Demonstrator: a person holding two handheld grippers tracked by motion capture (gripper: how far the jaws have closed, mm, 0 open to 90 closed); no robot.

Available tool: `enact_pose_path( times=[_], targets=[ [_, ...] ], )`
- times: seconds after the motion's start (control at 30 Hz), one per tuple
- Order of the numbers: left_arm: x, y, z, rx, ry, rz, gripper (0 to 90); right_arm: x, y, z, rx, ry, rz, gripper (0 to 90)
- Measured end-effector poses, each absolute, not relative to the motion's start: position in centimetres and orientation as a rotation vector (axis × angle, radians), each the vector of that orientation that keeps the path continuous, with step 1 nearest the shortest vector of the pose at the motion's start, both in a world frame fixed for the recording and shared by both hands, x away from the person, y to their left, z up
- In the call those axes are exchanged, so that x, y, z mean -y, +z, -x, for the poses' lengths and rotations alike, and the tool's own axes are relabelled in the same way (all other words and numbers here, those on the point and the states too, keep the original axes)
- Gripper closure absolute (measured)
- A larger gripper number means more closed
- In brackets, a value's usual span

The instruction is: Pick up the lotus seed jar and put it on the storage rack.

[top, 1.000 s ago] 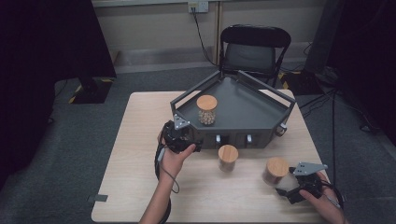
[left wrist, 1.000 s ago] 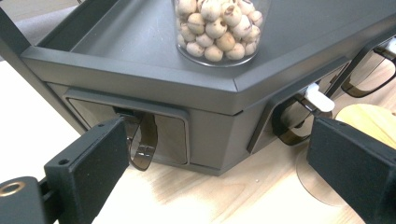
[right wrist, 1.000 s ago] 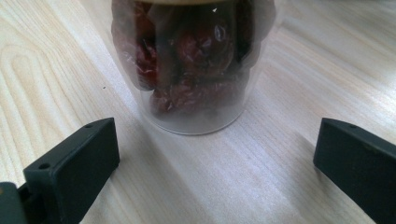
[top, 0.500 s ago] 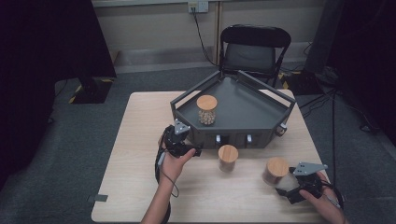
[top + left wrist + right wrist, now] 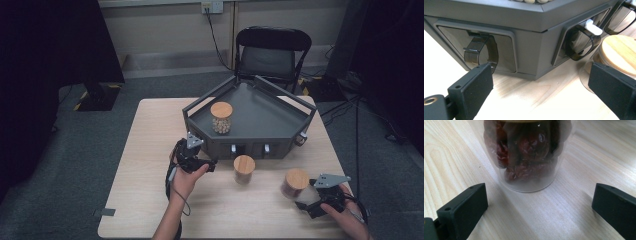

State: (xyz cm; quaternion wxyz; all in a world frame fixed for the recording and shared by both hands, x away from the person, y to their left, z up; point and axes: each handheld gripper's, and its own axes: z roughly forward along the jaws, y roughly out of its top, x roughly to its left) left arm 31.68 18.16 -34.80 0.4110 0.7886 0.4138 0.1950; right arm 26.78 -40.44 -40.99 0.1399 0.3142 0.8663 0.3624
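The clear glass jar of dark red dried fruit with a round wooden lid (image 5: 295, 183) stands near the table's right edge, just ahead of the right gripper (image 5: 539, 202), whose jaws are spread wide and empty. It is judged rigid, smooth, breakable and moderately heavy, best clasped around the mid-body below the lid. The left gripper (image 5: 541, 82) is likewise released, by the dark grey tray (image 5: 270, 117).

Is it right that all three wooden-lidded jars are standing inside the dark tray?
Not quite. The high view shows one jar inside the dark tray; the other two jars stand on the table in front of it.

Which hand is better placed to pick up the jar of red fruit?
Right. The right gripper faces the red-fruit jar with fingers open just short of it; the left gripper is at the tray.
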Motion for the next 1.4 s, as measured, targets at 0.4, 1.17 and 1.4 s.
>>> enact_pose_path(
  times=[0.4,1.17,1.4],
  targets=[
    [-18.4,-35.8,-31.4,-1.047,0.470,-1.980,5.6,40.4,-41.0,-26.8,-2.503,1.047,-0.908,0.0],
    [-18.4,-37.5,-30.7,-1.052,0.459,-1.986,5.7,40.4,-41.0,-26.8,-2.503,1.047,-0.908,0.0],
    [-18.5,-37.9,-30.6,-1.052,0.452,-1.987,5.7,40.4,-41.0,-26.8,-2.503,1.047,-0.908,0.0]
  ],
)
